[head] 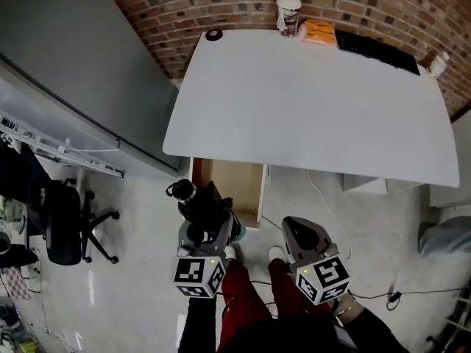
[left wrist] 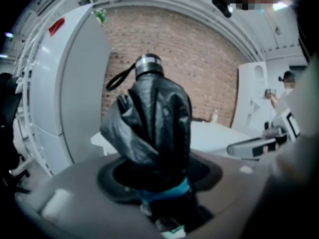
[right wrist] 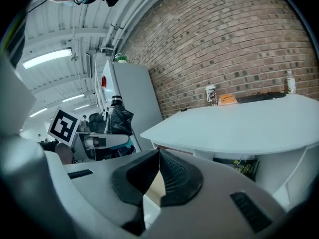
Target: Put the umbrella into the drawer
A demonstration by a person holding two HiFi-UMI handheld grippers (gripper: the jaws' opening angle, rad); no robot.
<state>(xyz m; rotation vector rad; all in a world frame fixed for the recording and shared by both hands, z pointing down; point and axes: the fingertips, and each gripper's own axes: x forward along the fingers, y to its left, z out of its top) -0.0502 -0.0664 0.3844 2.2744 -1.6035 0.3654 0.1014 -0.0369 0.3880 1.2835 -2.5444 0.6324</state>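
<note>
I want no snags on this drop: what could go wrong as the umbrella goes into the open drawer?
The umbrella in the left gripper bulges with loose folds, which may catch on the drawer rim. The drawer opens just under the table edge, so the umbrella's strap end could knock it.

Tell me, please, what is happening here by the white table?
A person stands before the white table with a hand-held gripper in each hand. The left hand-held gripper is clamped on a folded black umbrella, whose strap end sticks out ahead of the jaws. The right hand-held gripper is empty, its jaws together. The wooden drawer under the table's front edge is pulled open, and the umbrella is not yet in it.
</note>
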